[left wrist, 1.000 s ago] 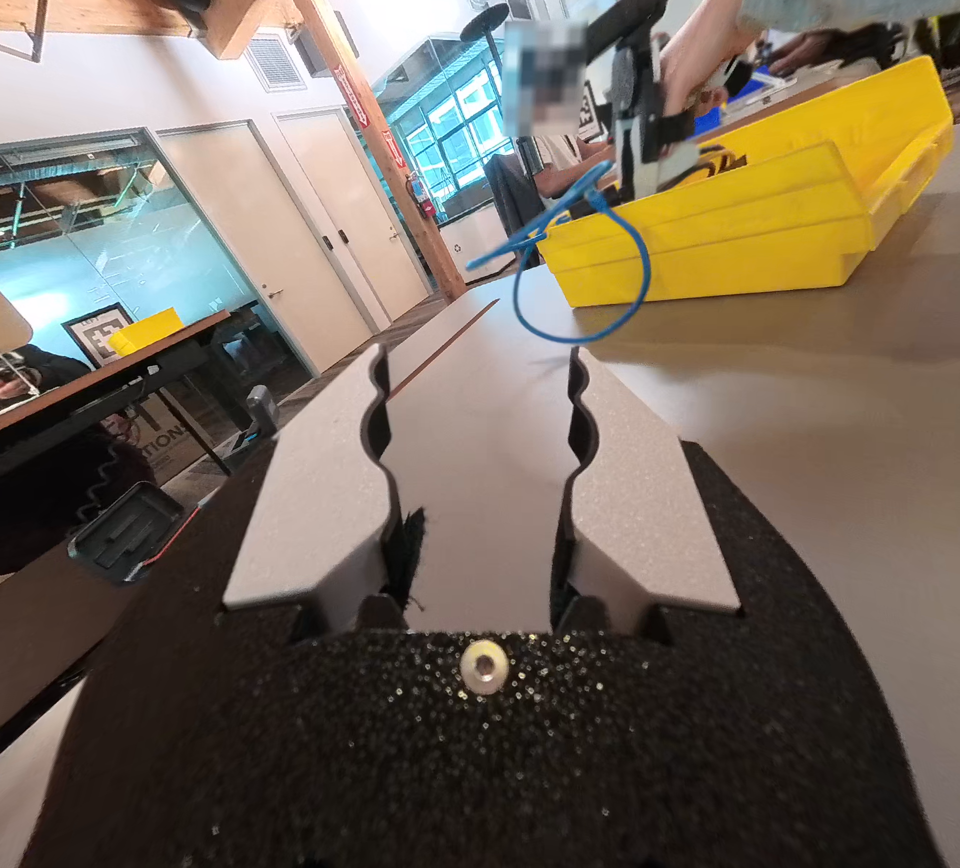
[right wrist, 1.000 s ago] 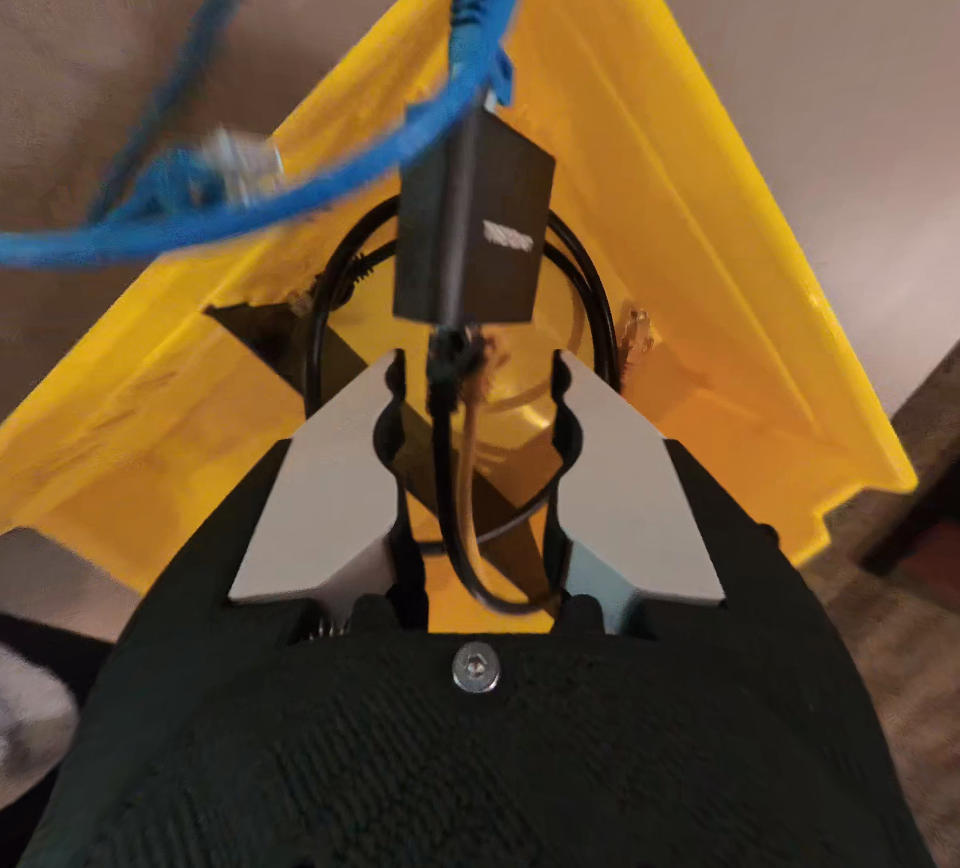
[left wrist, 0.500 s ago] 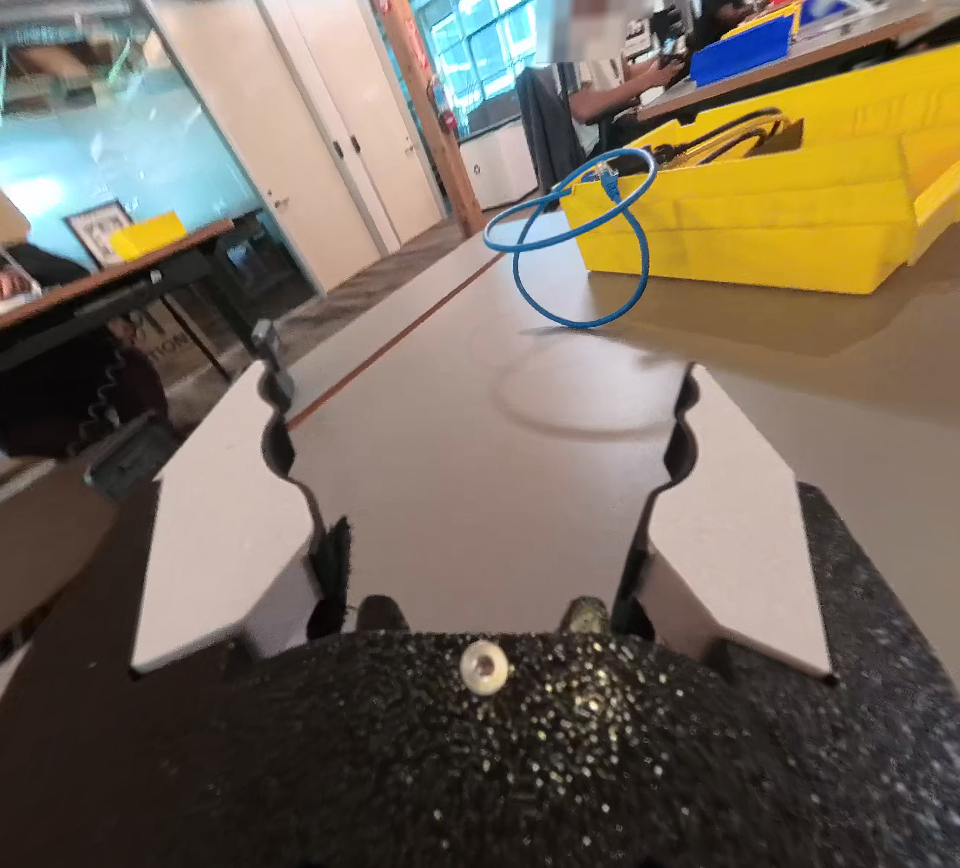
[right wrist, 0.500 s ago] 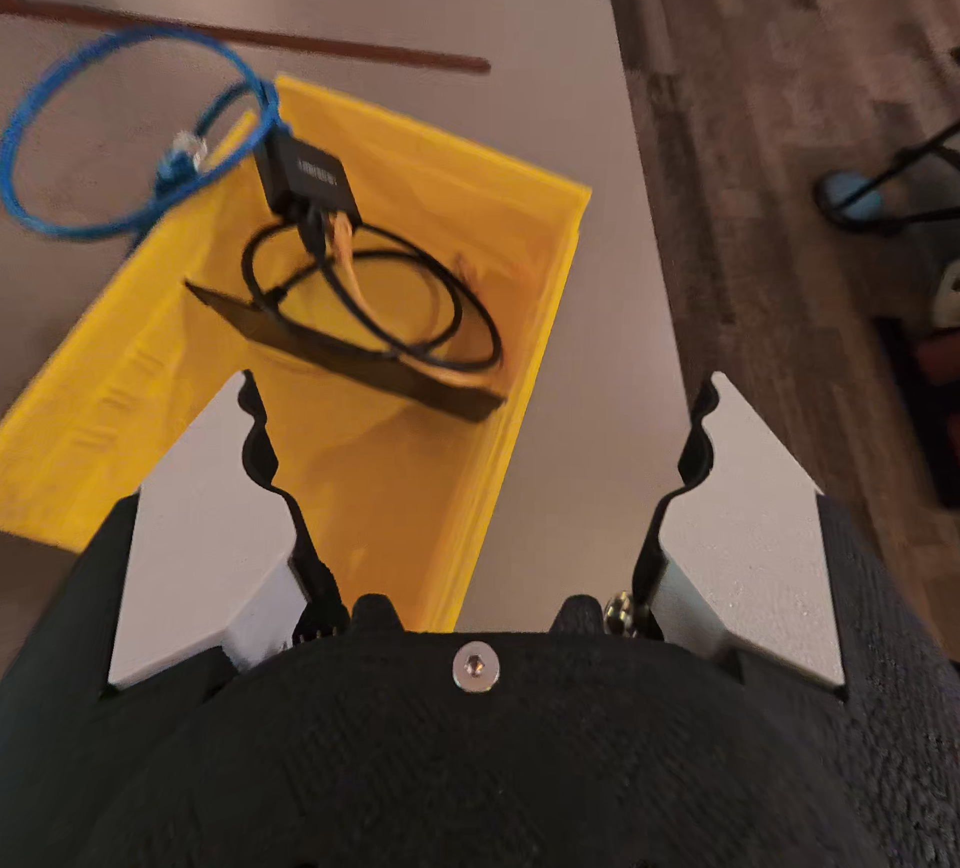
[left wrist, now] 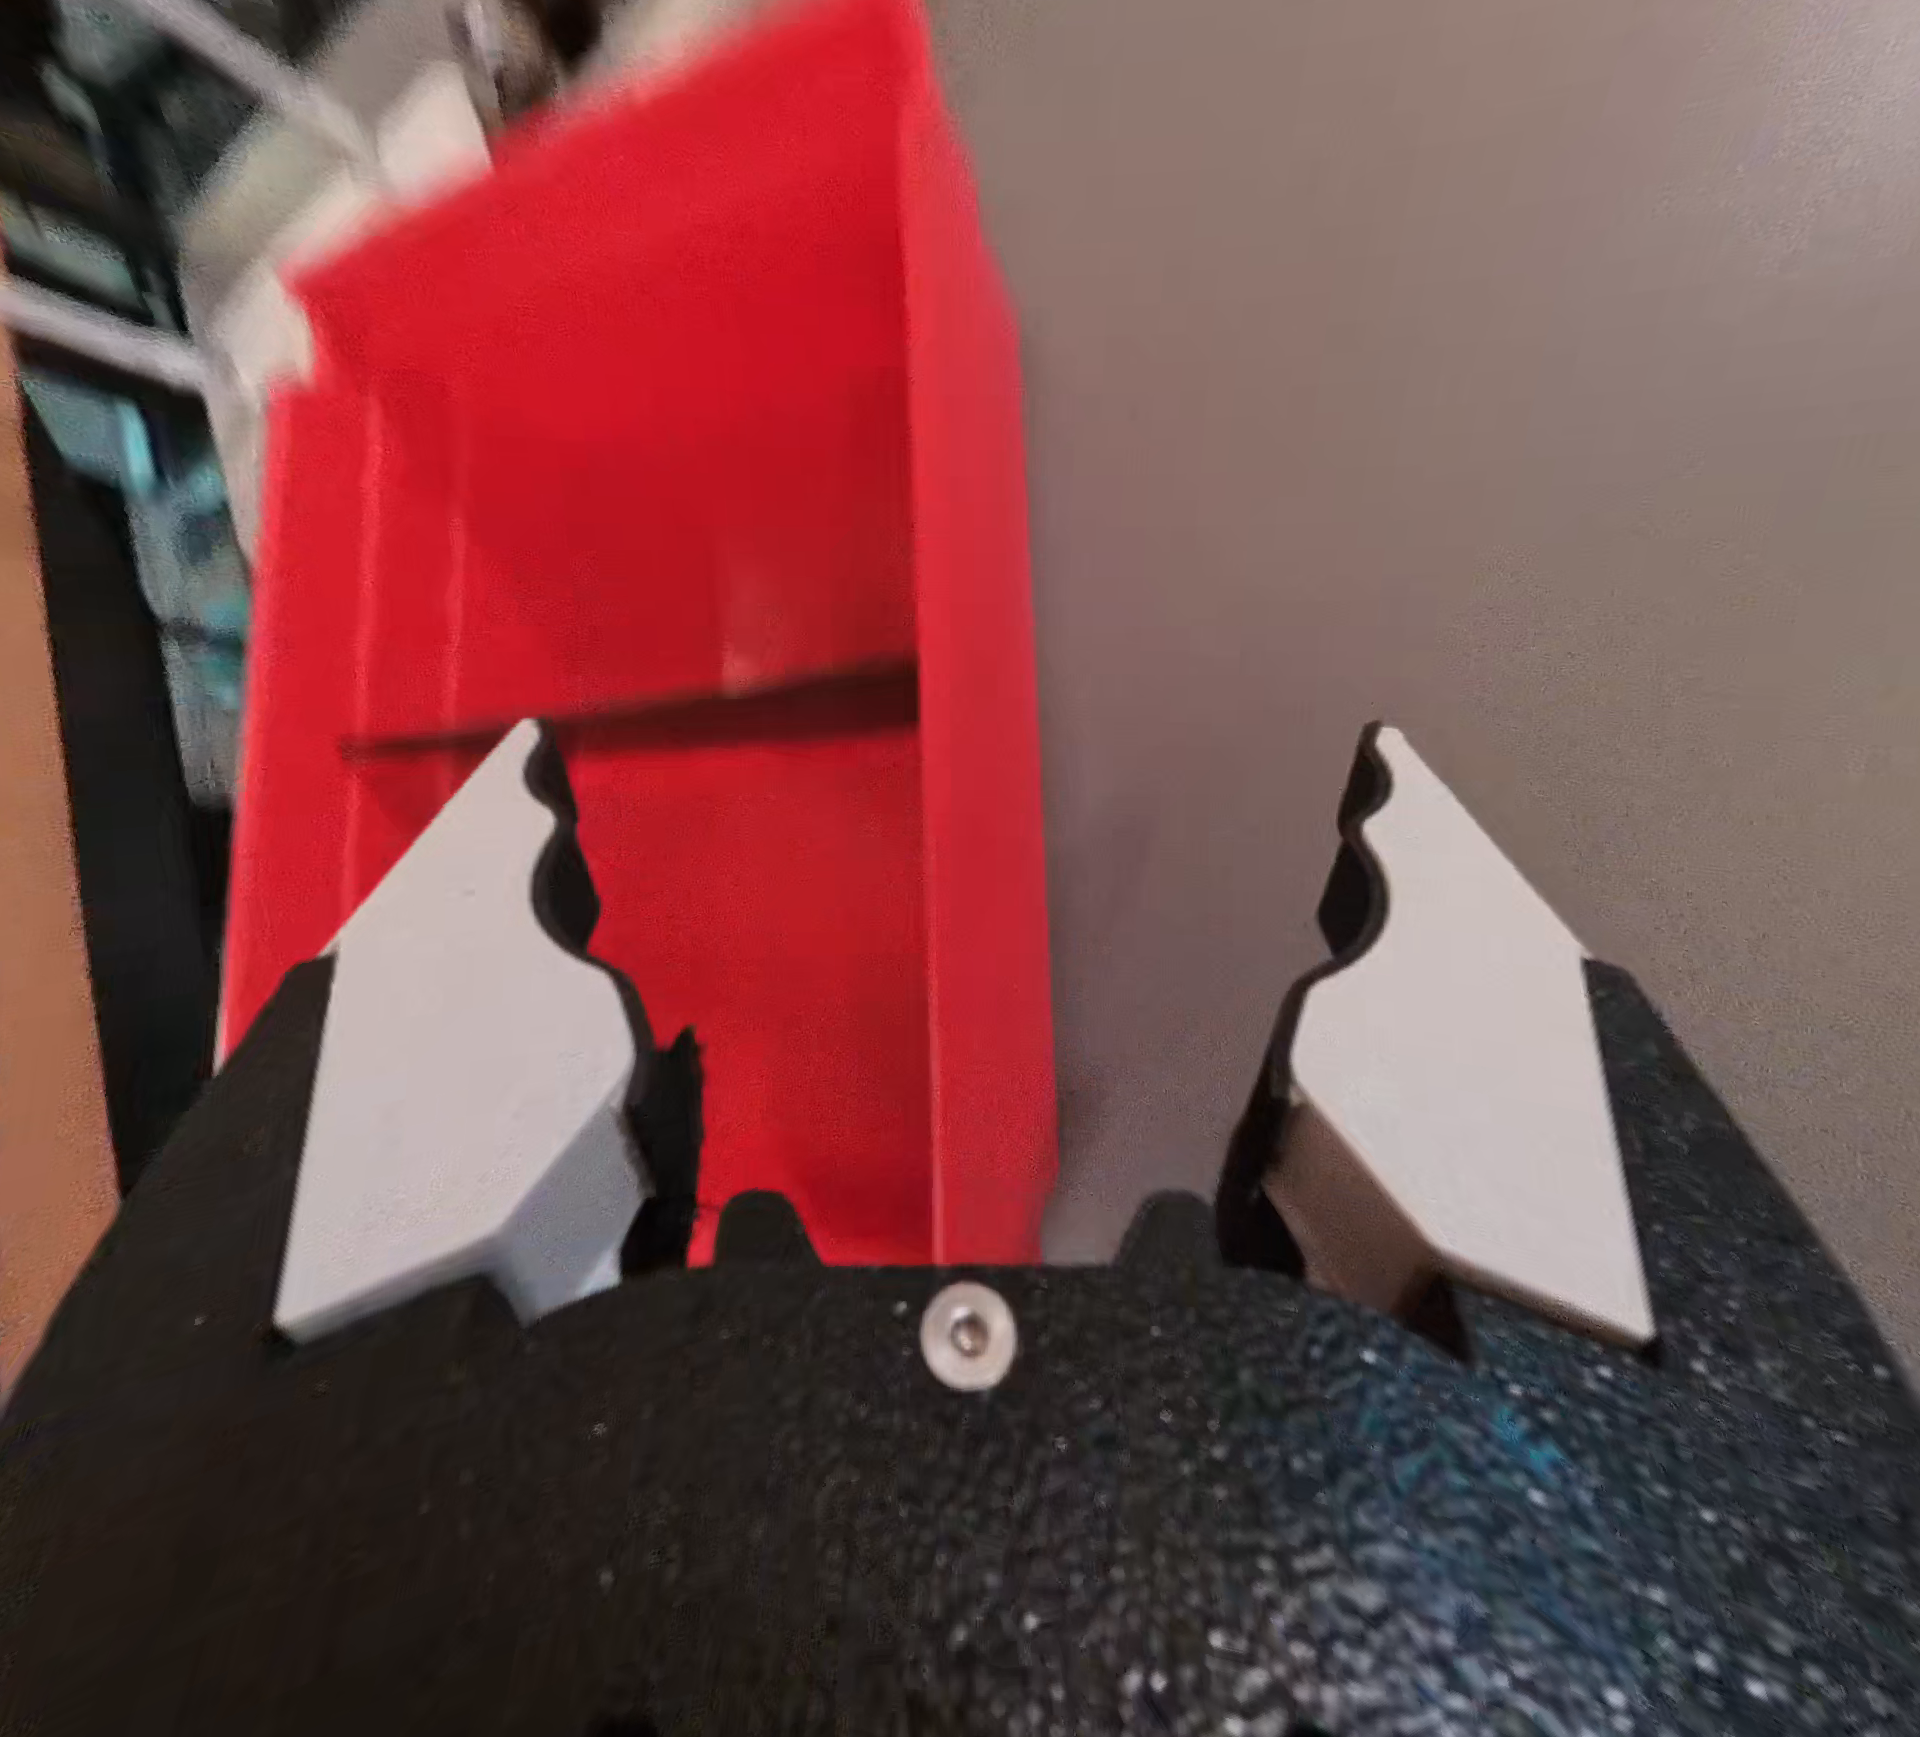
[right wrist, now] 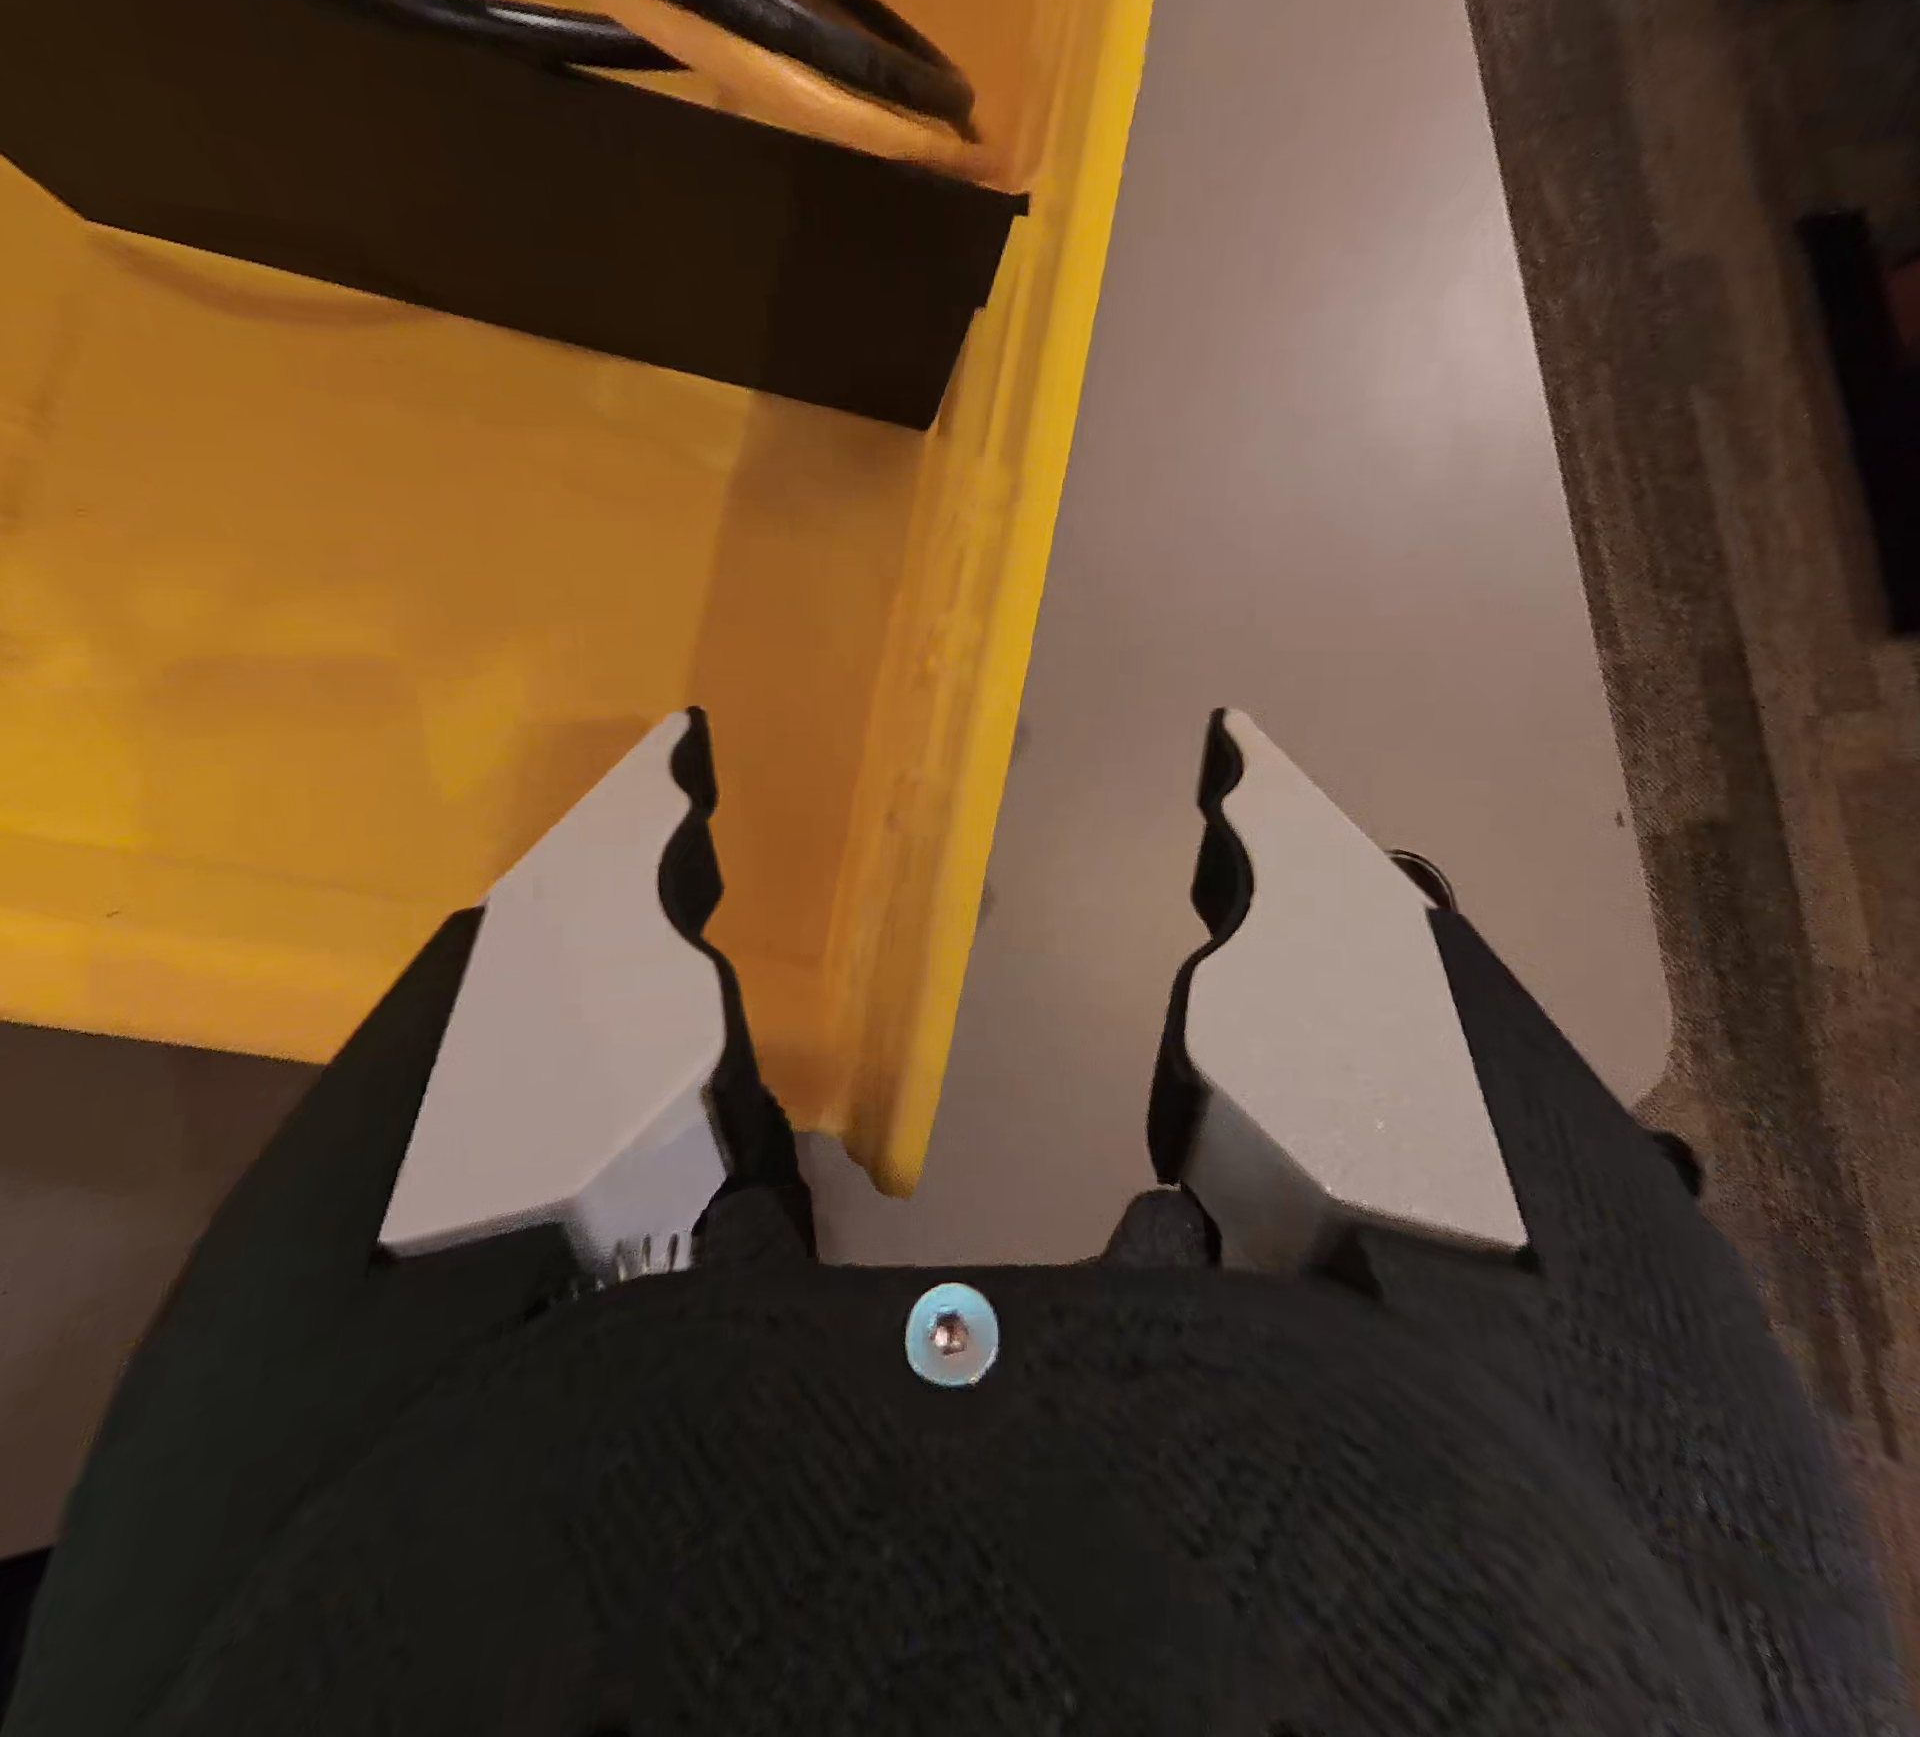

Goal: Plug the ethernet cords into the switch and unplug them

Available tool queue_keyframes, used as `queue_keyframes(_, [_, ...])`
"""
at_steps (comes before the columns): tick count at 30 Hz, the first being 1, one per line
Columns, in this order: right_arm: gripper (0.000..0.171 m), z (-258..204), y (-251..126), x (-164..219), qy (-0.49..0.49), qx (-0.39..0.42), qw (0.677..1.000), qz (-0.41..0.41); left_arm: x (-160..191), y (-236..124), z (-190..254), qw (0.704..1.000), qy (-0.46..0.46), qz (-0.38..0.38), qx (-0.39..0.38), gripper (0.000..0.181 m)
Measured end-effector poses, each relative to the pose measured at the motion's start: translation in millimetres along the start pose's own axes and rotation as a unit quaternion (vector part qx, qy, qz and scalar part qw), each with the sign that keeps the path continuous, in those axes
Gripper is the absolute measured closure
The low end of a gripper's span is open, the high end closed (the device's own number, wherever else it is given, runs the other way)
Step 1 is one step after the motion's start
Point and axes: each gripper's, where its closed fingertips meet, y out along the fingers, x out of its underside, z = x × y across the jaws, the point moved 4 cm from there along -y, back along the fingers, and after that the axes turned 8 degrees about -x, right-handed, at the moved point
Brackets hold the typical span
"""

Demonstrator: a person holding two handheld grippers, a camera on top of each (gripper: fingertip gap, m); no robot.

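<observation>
Jaws apart: right gripper (right wrist: 956,731) straddles yellow bin (right wrist: 997,482) wall.

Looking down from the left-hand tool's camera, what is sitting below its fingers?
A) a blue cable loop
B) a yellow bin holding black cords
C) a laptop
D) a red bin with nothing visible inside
D: the left wrist view shows a red bin with a dark divider across it and no contents visible, under the open left gripper; the picture is blurred.

A workshop-like office — parts bins (left wrist: 644,461) on a grey table (left wrist: 1455,337), wood-look floor (right wrist: 1714,544)
</observation>
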Motion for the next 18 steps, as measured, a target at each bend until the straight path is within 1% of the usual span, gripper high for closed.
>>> queue_keyframes(2, [0.094, 1.1, 0.5, -2.0, 0.011, -0.002, 1.0, 0.01, 36.5, 5.2, -4.8, 0.998, -0.018, -0.059, 0.018, 0.049])
queue_keyframes(4, [0.115, -0.2, 1.7, -2.7, 0.019, -0.014, 1.0, 0.016, 67.2, 9.8, -7.8, 0.994, -0.03, -0.105, 0.019, 0.059])
queue_keyframes(6, [0.126, -0.9, 2.1, -3.2, 0.022, -0.018, 0.999, 0.022, 84.7, 13.2, -6.6, 0.992, -0.045, -0.116, 0.024, 0.071])
queue_keyframes(8, [0.149, -3.8, 2.3, -3.2, 0.012, -0.026, 0.999, 0.024, 93.2, 16.1, -0.9, 0.99, -0.066, -0.112, 0.045, 0.087])
queue_keyframes(9, [0.162, -6.7, 2.8, -2.9, 0.005, -0.034, 0.999, 0.022, 95.4, 17.3, -0.9, 0.991, -0.068, -0.108, 0.041, 0.095])
queue_keyframes(10, [0.164, -6.1, 2.9, -2.6, 0.002, -0.028, 0.999, 0.019, 96.0, 17.2, -5.0, 0.993, -0.053, -0.1, 0.021, 0.103])
queue_keyframes(13, [0.165, -7.7, 1.7, -3.3, -0.005, -0.022, 1.0, 0.019, 95.1, 17.7, -4.7, 0.996, -0.024, -0.089, 0.017, 0.127])
queue_keyframes(16, [0.165, -10.3, 1.1, -2.7, 0.002, -0.026, 0.999, 0.022, 93.5, 16.7, -1.9, 0.996, 0.006, -0.081, 0.02, 0.136])
queue_keyframes(18, [0.166, -13.3, 0.5, -2.3, 0.005, -0.034, 0.999, 0.021, 91.4, 15.0, 2.1, 0.996, 0.035, -0.074, 0.024, 0.148])
